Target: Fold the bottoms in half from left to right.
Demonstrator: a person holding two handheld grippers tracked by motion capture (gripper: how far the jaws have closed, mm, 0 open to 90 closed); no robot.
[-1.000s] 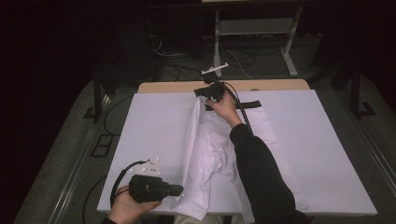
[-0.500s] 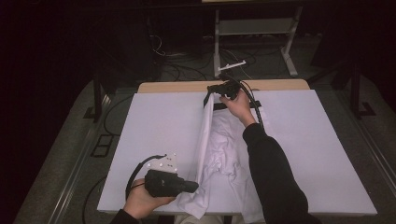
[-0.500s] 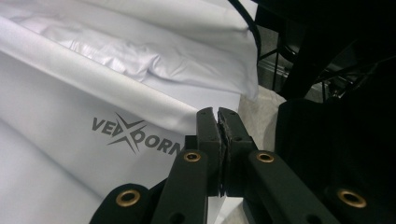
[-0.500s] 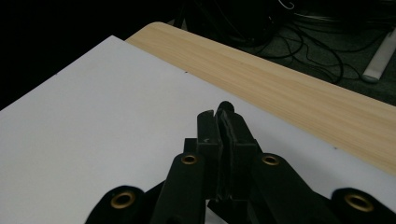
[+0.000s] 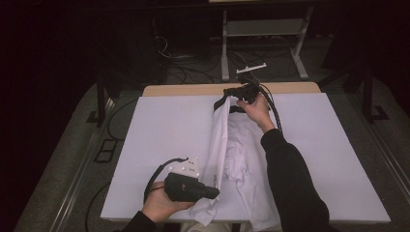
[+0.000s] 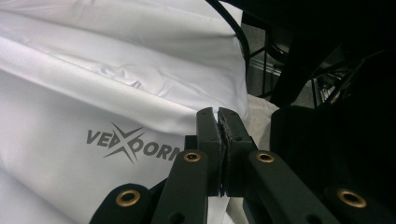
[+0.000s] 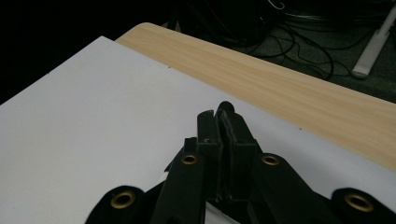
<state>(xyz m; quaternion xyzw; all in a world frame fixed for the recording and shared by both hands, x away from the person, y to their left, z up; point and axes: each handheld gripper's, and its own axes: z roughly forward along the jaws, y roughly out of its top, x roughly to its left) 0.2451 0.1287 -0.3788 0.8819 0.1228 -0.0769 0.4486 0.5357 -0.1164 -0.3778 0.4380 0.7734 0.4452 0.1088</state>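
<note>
From the high view, your left tool (image 5: 212,193) sits at the near edge of the table (image 5: 159,130), jaws clamped on the lower hem of the white shirt (image 5: 237,154). The shirt runs away from that tool in a long, raised fold toward the far edge, where your right tool (image 5: 231,94) pinches its upper end just short of the bare wooden strip (image 5: 193,90). Between the two tools the cloth is pulled into a ridge on its left side, while the rest lies crumpled on the white table cover beside your right sleeve (image 5: 290,179).

In the left gripper view, your left tool (image 6: 218,116) has its jaws pressed together, with white shirt (image 6: 116,84) fabric gathered right at and below them. A grey printed logo (image 6: 133,144) lies just left of the jaws, and the cloth stretches away ahead of the tool in smooth folds.

In the right gripper view, your right tool (image 7: 219,114) is also closed tight; a small sliver of white cloth (image 7: 161,179) shows beneath the jaws. Ahead of the tool lies the white table (image 7: 93,116) cover, then the wooden strip (image 7: 280,79) beyond it.
</note>
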